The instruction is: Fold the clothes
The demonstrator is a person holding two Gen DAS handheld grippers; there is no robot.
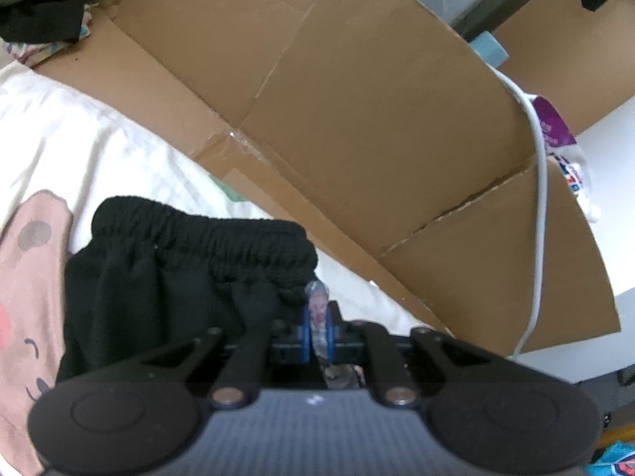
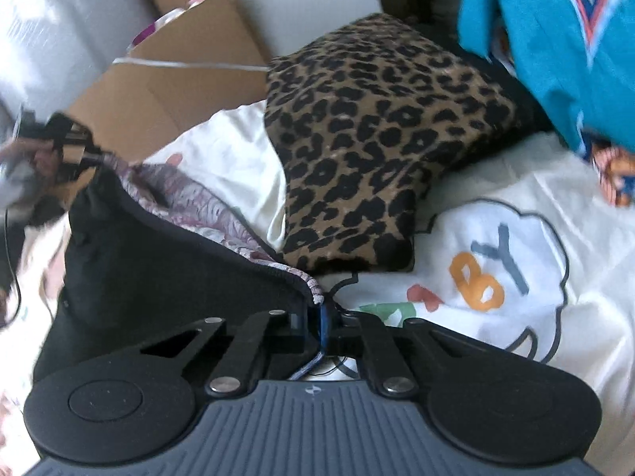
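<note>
Both the left tongs [image 1: 317, 317] and right tongs [image 2: 319, 317] pinch thin edges of the black garment [image 1: 166, 277]. Either shallow bite could slip under tension, I judge. The garment would then sag onto the bed sheet [image 2: 496, 317].

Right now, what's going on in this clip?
A person with a gripper in each hand is folding a black garment on a white printed bedsheet. The left gripper is shut on fabric beside the gathered elastic waistband. The right gripper is shut on an edge with patterned trim. A leopard-print piece lies folded ahead; flattened cardboard sits behind.
</note>
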